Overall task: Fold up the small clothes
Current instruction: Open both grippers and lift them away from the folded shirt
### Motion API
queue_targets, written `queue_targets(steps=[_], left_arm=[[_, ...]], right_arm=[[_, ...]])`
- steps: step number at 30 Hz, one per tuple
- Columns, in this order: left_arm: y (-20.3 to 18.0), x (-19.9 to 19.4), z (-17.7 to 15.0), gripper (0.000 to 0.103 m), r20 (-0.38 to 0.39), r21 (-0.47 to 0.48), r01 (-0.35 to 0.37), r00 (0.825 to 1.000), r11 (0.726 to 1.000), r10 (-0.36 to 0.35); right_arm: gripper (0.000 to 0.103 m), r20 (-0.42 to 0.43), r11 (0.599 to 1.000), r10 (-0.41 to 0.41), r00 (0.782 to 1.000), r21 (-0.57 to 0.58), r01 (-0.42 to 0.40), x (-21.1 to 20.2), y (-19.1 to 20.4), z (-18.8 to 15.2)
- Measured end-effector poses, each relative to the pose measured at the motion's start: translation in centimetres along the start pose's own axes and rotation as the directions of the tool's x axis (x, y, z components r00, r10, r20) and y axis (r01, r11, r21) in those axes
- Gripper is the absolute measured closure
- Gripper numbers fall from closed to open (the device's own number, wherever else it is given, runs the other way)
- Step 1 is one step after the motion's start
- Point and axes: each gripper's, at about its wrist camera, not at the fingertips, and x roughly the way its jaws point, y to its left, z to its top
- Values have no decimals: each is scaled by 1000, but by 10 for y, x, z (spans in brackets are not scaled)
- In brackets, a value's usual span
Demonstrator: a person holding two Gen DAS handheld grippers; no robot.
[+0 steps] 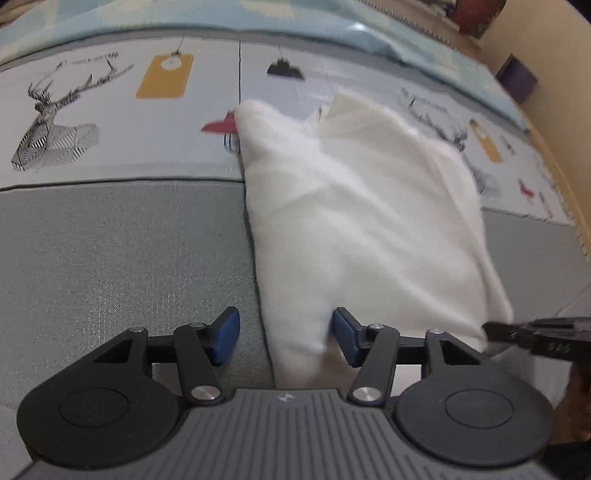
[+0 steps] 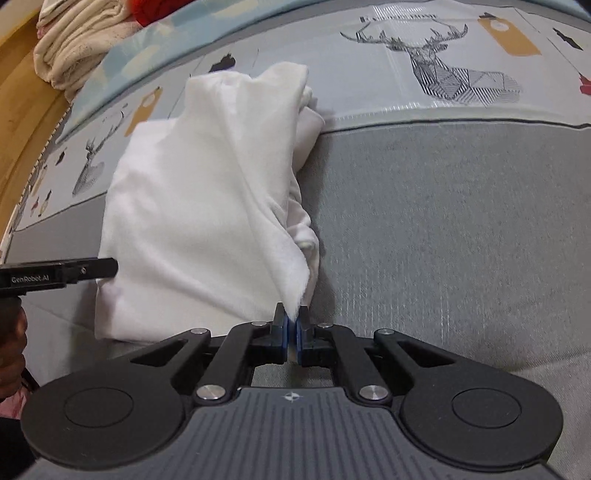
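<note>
A small white garment (image 1: 362, 206) lies partly folded on the grey mat (image 1: 110, 258). My left gripper (image 1: 286, 336) is open, and the garment's near left corner lies between its blue pads (image 1: 227, 334). In the right wrist view the same garment (image 2: 199, 206) is bunched along its right side. My right gripper (image 2: 292, 325) is shut on the garment's near right corner. The tip of the right gripper shows at the right edge of the left wrist view (image 1: 535, 338). The left gripper shows at the left edge of the right wrist view (image 2: 59, 275).
The mat's far part has a deer and tag print (image 2: 443, 70). A light blue blanket (image 1: 258, 14) lies beyond it. Folded cream cloth (image 2: 74, 44) sits at the far left by a wooden edge (image 2: 22, 122). A purple box (image 1: 517, 77) stands far right.
</note>
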Motion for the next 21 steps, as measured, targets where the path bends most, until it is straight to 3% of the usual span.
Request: queue_targets(steps=[2, 5, 7, 9, 11, 12, 14, 16, 18, 21], left_arm=[[-2, 3, -5, 42, -20, 50, -10, 1000, 999, 11], [-1, 13, -19, 35, -85, 108, -93, 991, 990, 103], [-5, -3, -21, 35, -39, 123, -118, 992, 985, 124], [-13, -25, -26, 34, 25, 163, -207, 978, 965, 206], [-23, -48, -30, 31, 92, 215, -282, 959, 935, 268], [-28, -63, -34, 24, 135, 223, -314, 948, 923, 290], [-41, -95, -41, 14, 209, 203, -361, 924, 910, 320], [-54, -128, -58, 13, 257, 164, -369, 911, 915, 321], [-68, -154, -80, 12, 293, 120, -348, 907, 930, 302], [-91, -176, -112, 8, 333, 93, -331, 899, 939, 284]], right_arm=[[100, 16, 1000, -17, 1000, 6, 17, -3, 2, -2], [98, 50, 998, -54, 997, 15, 53, -8, 5, -2], [83, 72, 995, -104, 992, 22, 102, -15, 4, -3], [69, 124, 985, -171, 978, 13, 170, -32, 5, -7], [66, 189, 964, -256, 948, -22, 264, -55, 14, -11], [61, 226, 950, -294, 929, -39, 310, -69, 20, -13], [53, 318, 947, -294, 902, -34, 320, -103, 28, -23], [46, 390, 957, -261, 883, -18, 291, -132, 35, -39], [30, 446, 961, -239, 863, -21, 277, -156, 46, -64], [22, 516, 958, -208, 831, -63, 278, -179, 61, -109]])
